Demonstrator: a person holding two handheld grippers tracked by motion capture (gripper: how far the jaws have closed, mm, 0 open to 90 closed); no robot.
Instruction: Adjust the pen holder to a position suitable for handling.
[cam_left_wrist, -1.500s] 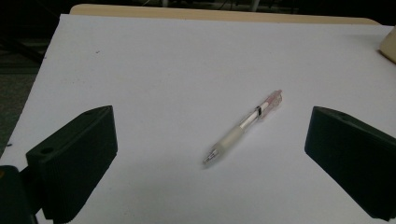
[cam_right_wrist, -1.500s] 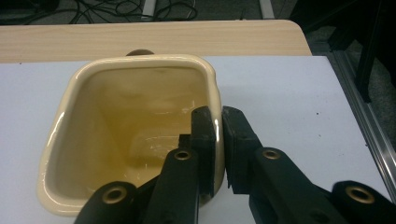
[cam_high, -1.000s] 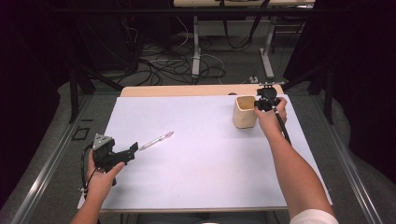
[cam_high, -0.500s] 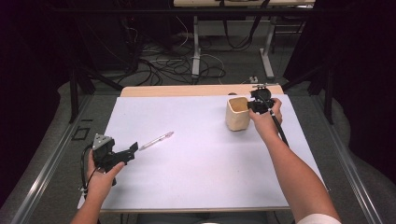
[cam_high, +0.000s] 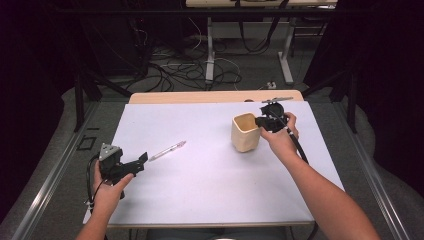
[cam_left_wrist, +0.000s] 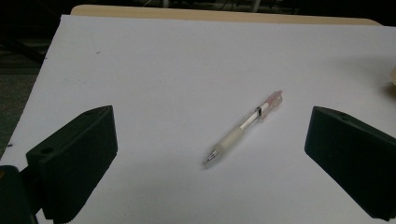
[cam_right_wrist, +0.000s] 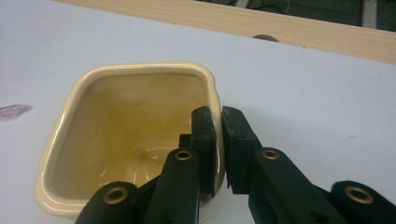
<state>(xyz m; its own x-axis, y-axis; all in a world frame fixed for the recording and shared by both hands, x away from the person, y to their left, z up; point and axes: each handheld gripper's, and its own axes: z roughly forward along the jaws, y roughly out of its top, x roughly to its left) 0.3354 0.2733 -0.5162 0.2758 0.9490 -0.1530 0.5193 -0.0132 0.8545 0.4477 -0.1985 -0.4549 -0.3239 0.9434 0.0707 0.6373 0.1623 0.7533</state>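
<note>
A cream square cup stands on the white mat, right of centre. My right gripper is shut on the cup's near wall; in the right gripper view one jaw is inside the cup and the other outside, with the gripper pinching the rim. A clear pen with a pink end lies on the mat to the left. My left gripper is open near the mat's left front, pointing at the pen, which lies a little ahead of and between its jaws.
A bare wooden strip of the table shows beyond the mat's far edge. Cables and metal stand legs lie on the dark floor behind the table. Metal rails run along both sides.
My right gripper has carried the cup leftwards, toward the middle of the mat. The left gripper and the pen have stayed where they were.
</note>
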